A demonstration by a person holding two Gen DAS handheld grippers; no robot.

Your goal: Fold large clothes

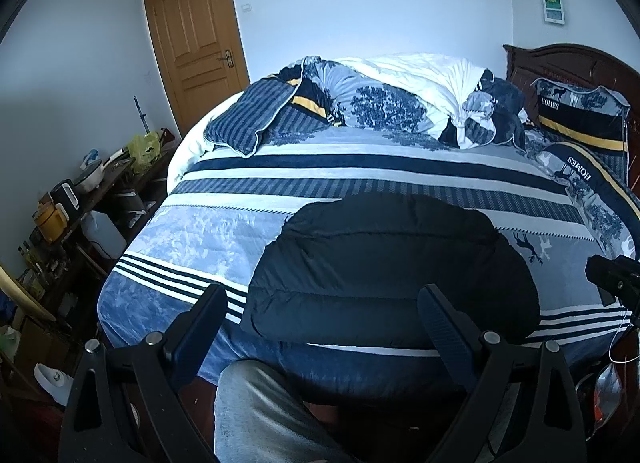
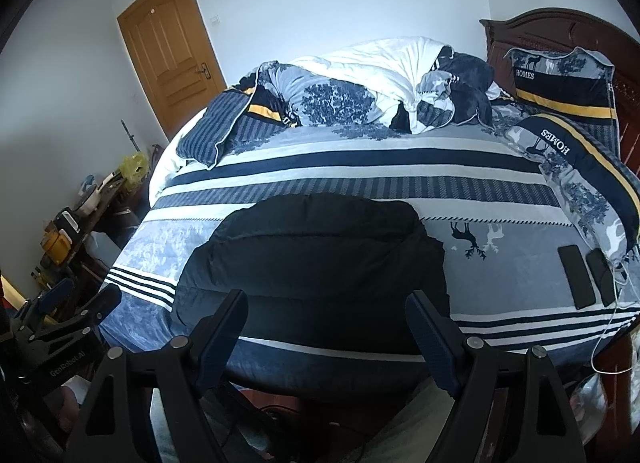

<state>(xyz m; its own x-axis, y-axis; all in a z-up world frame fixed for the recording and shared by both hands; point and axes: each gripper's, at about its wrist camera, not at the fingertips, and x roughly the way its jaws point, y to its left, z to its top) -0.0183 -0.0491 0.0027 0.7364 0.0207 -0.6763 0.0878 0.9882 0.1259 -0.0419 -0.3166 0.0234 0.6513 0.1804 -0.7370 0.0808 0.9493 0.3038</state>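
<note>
My grippers: left gripper and right gripper black, finger pads dark blue, ribbed. Puffer jacket black, quilted in bands. Bedspread blue-grey, navy and white stripes, deer print at 3 o'clock of jacket. Pillow navy, yellow stripe. Door tan wood. Phones black.

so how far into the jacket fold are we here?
Done: the black puffer jacket lies on the bed in a compact block with no sleeves sticking out, so at least partly folded. In hand: nothing; the left gripper and right gripper are both open, above the near edge, gripping no fabric. Left: any further fold. Whether one is needed, I cannot tell.
</note>
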